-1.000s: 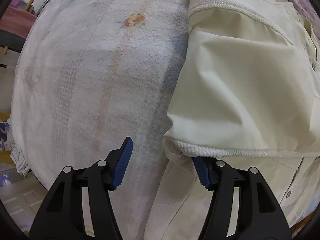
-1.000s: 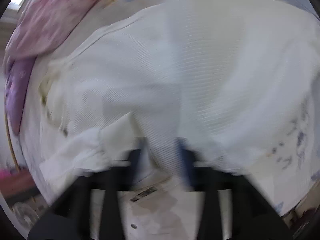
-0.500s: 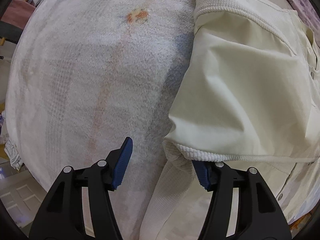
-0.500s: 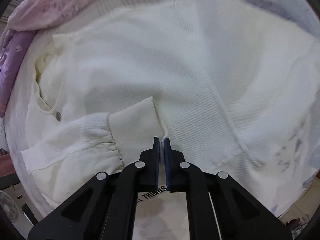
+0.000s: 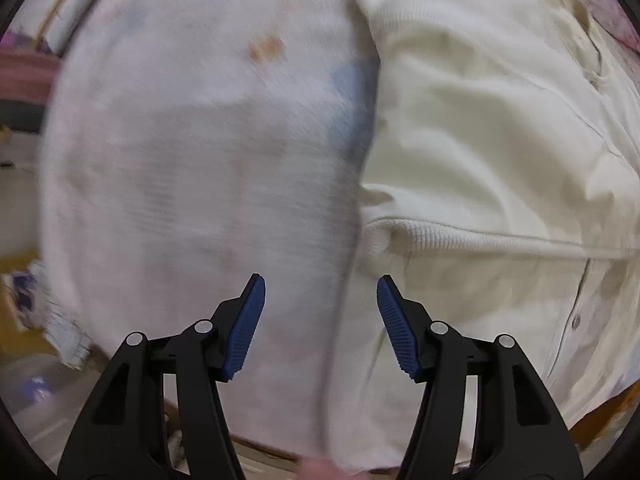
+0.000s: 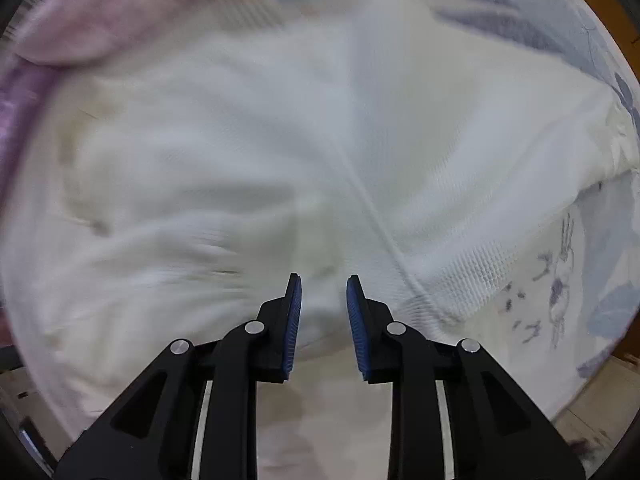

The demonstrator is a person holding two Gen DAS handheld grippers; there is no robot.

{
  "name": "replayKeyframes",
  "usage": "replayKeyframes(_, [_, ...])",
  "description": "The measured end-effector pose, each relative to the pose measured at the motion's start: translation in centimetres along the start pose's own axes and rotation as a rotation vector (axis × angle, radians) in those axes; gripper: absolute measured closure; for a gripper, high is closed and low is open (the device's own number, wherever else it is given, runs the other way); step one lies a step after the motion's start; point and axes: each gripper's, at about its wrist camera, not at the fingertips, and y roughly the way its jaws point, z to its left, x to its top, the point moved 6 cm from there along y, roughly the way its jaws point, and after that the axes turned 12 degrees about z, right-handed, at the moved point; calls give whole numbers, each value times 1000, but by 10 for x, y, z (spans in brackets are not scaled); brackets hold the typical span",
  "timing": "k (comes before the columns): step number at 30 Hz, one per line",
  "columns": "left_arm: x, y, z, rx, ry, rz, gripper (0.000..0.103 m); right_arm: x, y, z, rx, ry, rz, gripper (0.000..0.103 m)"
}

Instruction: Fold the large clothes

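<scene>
A large cream garment (image 5: 480, 140) with ribbed knit edges and buttons lies spread on a bed. In the left wrist view it fills the right half, its ribbed band (image 5: 460, 240) running across. My left gripper (image 5: 320, 292) hangs open above the garment's left edge, with nothing between its fingers. In the right wrist view the same garment (image 6: 280, 140) is blurred and covers most of the bed. Above its near edge my right gripper (image 6: 322, 292) points down. Its jaws are opening, a narrow gap between the blue pads (image 6: 294, 320), and no cloth is pinched.
A white fuzzy blanket (image 5: 180, 160) with an orange stain (image 5: 266, 48) covers the bed left of the garment. A pink and purple quilt (image 6: 100, 12) lies at the far left. A sheet with blue flower print (image 6: 560, 280) shows at the right. Floor (image 6: 320, 420) lies beyond the bed's near edge.
My right gripper was shut on a thin fold of the garment half a second ago and has let it go. My left gripper has lifted away from the ribbed band.
</scene>
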Motion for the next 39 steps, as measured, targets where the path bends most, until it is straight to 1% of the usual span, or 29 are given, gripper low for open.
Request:
replayKeyframes(1, [2, -15, -1, -16, 7, -42, 46, -2, -12, 11, 4, -40, -42, 79])
replayKeyframes(2, [9, -27, -6, -35, 18, -81, 52, -7, -24, 32, 16, -117, -88, 79])
replayKeyframes(3, [17, -34, -12, -51, 28, -109, 62, -13, -29, 56, 47, -200, -103, 79])
replayKeyframes(5, [36, -34, -25, -80, 37, -139, 69, -32, -18, 99, 132, -319, -68, 83])
replayKeyframes(6, [49, -23, -35, -94, 36, -140, 78, -32, -13, 110, 154, -353, -50, 83])
replayKeyframes(7, [60, -4, -42, -85, 28, -106, 83, -37, 6, 127, 148, -391, -21, 85])
replayKeyframes(8, [66, 19, -48, -61, 27, -42, 91, -42, 31, 137, 87, -422, 21, 92])
replayKeyframes(9, [66, 36, -49, -54, 28, 1, 91, -49, 59, 135, -14, -428, 76, 96])
replayKeyframes(10, [62, 45, -49, -54, 31, -1, 91, -65, 71, 116, -54, -408, 130, 99])
replayKeyframes(11, [58, 44, -49, -51, 46, -28, 91, -71, 81, 103, -19, -355, 151, 102])
replayKeyframes(12, [50, 43, -50, -19, 84, -40, 91, -73, 79, 95, 22, -329, 132, 103])
replayKeyframes(14, [43, 43, -49, -17, 101, -29, 91, -76, 76, 77, 53, -292, 147, 103])
replayKeyframes(16, [49, 33, -46, -23, 84, 0, 89, -70, 70, 74, 60, -241, 188, 103])
replayKeyframes(18, [67, 3, -43, -37, 77, -79, 88, -54, 49, 76, 61, -252, 143, 100])
replayKeyframes(19, [79, -16, -45, -55, 80, -135, 88, -41, 30, 79, 55, -276, 73, 100])
replayKeyframes(20, [90, -28, -45, -67, 78, -170, 88, -27, 18, 79, 17, -284, 26, 100])
replayKeyframes(21, [106, -39, -47, -79, 67, -202, 88, -11, 15, 75, -23, -271, 14, 100])
replayKeyframes(22, [128, -42, -49, -87, 52, -215, 88, -1, 16, 70, -33, -253, 10, 100])
replayKeyframes(24, [162, -30, -54, -65, 29, -205, 88, 24, 34, 57, -24, -181, 32, 100])
replayKeyframes(26, [188, 13, -60, 19, 51, -129, 89, 38, 56, 44, -44, -159, 62, 103])
replayKeyframes(27, [193, 10, -59, 55, 56, -159, 88, 41, 63, 42, -34, -161, 67, 103])
replayKeyframes(29, [190, 7, -62, 112, 62, -145, 89, 43, 63, 41, -32, -158, 57, 103])
replayKeyframes(32, [171, -1, -59, 93, 51, -138, 89, 35, 52, 46, -77, -130, 68, 102])
replayKeyframes(33, [161, -5, -57, 85, 55, -143, 89, 30, 44, 53, -70, -142, 65, 97])
replayKeyframes(35, [127, -14, -57, 75, 95, -174, 89, 11, 33, 75, -9, -245, 65, 97])
replayKeyframes(36, [112, -14, -59, 70, 113, -165, 89, 5, 33, 77, -29, -278, 68, 98])
replayKeyframes(37, [93, -9, -60, 65, 126, -144, 89, -11, 40, 74, -123, -310, 86, 98])
replayKeyframes(38, [72, 2, -61, 66, 134, -105, 89, -21, 49, 65, -176, -305, 118, 100])
replayKeyframes(39, [65, 12, -57, 67, 139, -63, 89, -31, 58, 49, -184, -269, 153, 103])
